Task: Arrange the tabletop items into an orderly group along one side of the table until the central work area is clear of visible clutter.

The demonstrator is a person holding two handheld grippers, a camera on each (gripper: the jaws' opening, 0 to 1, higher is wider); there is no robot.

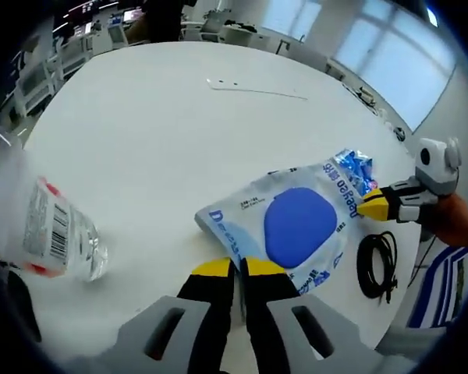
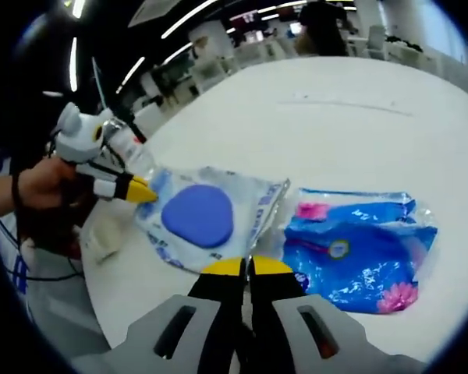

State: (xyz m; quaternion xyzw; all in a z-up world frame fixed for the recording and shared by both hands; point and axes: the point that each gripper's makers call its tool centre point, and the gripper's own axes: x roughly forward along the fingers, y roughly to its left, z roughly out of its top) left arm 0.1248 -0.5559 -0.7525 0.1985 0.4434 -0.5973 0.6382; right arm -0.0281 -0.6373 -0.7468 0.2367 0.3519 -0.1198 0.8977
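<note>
A white packet (image 1: 296,226) with a blue oval on it lies at the near side of the white table (image 1: 156,132). My left gripper (image 1: 239,268) is shut on its near edge, and the right gripper (image 1: 372,205) pinches the opposite edge. In the right gripper view the same packet (image 2: 199,214) sits ahead of my right gripper (image 2: 246,266), which is shut on its edge, while the left gripper (image 2: 140,190) grips the far-left corner. A blue printed packet (image 2: 359,249) lies flat beside it, and its corner (image 1: 353,165) peeks out behind the white packet.
A clear plastic bottle (image 1: 51,230) with a barcode label lies at the left. A coiled black cable (image 1: 378,265) sits near the table edge. A thin strip (image 1: 257,89) lies far across the table. A hand (image 2: 39,187) holds the left gripper. Desks stand beyond.
</note>
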